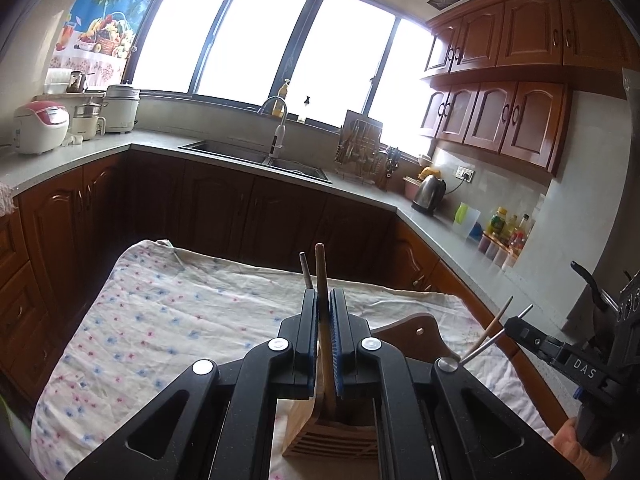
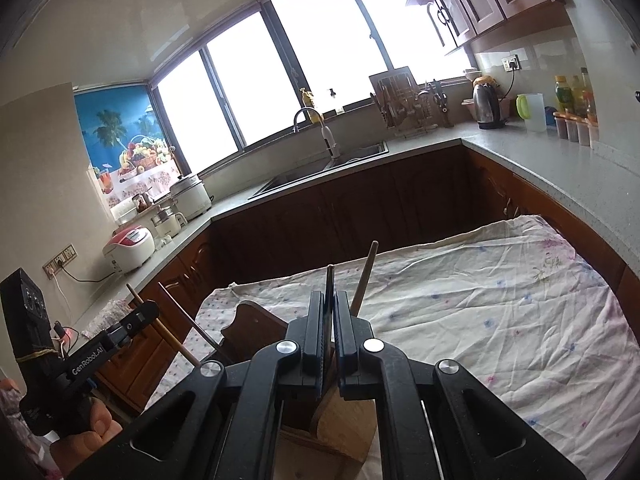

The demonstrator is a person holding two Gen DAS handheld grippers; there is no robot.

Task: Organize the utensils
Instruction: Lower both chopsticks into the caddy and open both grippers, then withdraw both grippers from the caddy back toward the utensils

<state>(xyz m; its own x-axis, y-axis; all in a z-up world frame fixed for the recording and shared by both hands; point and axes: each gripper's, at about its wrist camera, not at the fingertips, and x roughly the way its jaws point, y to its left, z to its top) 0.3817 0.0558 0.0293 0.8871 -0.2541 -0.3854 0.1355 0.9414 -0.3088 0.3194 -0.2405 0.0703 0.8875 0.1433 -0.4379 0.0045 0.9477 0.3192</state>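
Wooden chopstick (image 1: 322, 280) clamped upright in left gripper (image 1: 324, 300).

A wide window (image 1: 280, 40) glares white at the far wall above the sink (image 1: 256, 156). Brown wooden cabinets (image 1: 516, 72) hang at right; a grey counter (image 1: 440, 220) wraps the room.

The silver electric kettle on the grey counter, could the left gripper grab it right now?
Probably not. The left gripper is shut on a wooden chopstick over the slotted wooden utensil holder, and the silver electric kettle stands far off across the gap, on the grey counter.
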